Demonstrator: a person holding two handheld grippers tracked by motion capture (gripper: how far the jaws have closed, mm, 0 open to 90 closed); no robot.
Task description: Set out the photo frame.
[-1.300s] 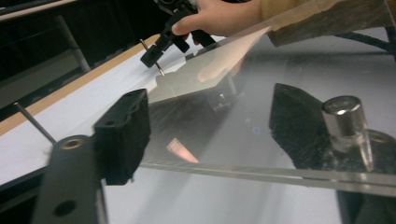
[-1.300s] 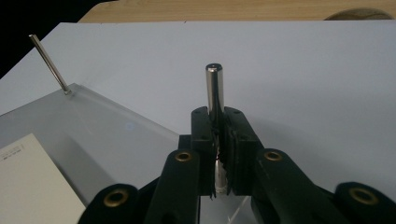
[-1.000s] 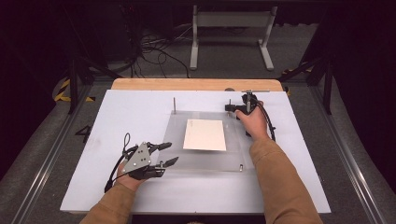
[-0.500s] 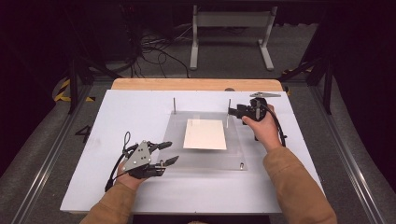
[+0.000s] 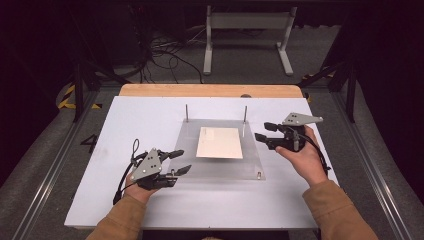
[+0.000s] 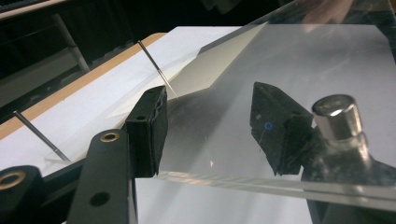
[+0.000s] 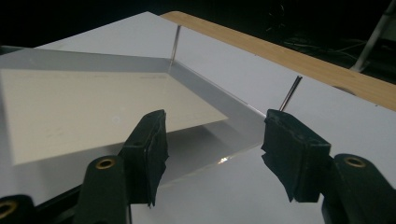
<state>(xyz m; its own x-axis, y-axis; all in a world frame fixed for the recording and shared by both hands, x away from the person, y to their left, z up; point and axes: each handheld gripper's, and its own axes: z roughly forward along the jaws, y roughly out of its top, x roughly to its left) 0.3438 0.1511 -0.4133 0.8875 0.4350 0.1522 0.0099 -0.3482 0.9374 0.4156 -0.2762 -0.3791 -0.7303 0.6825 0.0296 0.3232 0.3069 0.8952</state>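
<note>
A clear acrylic plate [image 5: 220, 167] lies on a white board [image 5: 150, 115], with a cream paper sheet [image 5: 220, 142] on it. Two thin metal pins [image 5: 186, 112] [image 5: 245, 114] stand at its back edge. My left gripper [image 5: 177, 162] rests at the plate's front-left corner with its jaws apart. In the left gripper view [image 6: 210, 121] one jaw shows through the clear plate beside a short metal post [image 6: 338, 116]. My right gripper [image 5: 261, 131] hovers just off the plate's right edge. Its jaws have just been opening, and in the right gripper view [image 7: 215, 149] nothing is between them.
Another short metal post [image 5: 258, 175] sits at the plate's front-right corner. A wooden table edge [image 5: 210, 90] runs behind the board. On the floor beyond are a white stand [image 5: 247, 35] and loose cables [image 5: 165, 55]. Metal rails [image 5: 55, 165] flank the table.
My right gripper has left the back-right pin, moved right and toward me, risen, and its jaws have spread. The left gripper has stayed put.
</note>
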